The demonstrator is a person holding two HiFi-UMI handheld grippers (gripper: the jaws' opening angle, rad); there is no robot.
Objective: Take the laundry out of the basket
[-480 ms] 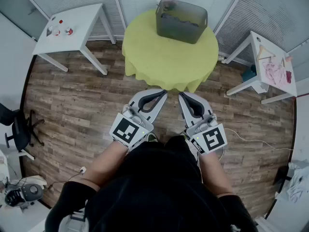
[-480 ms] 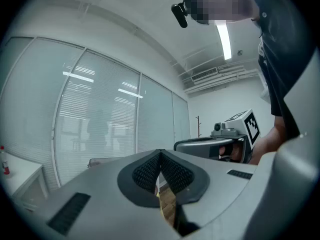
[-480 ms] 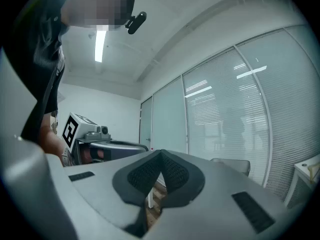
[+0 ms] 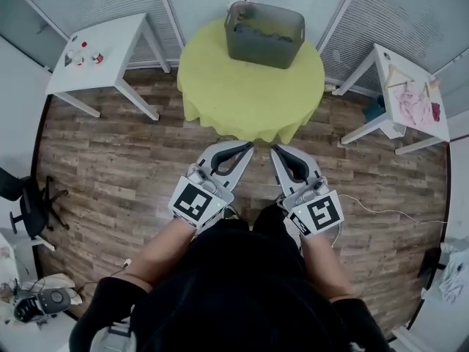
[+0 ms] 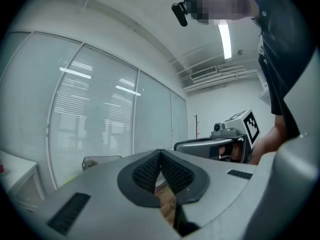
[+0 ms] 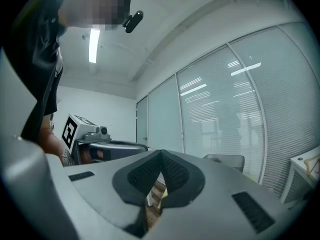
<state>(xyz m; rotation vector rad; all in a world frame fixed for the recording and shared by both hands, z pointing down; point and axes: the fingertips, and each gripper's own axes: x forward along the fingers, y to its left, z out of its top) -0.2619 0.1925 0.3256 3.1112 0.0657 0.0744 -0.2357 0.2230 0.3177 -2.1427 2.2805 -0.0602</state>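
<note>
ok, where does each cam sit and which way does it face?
Head view: on the head, looking steeply down at table and basket; shows forearms, left claw, right claw.
Left gripper view: on left claw, facing blinds over shut jaws; torso at right.
Right gripper view: on right claw, same way; torso at left.
Shared: both gripper views catch basket and the other claw.
</note>
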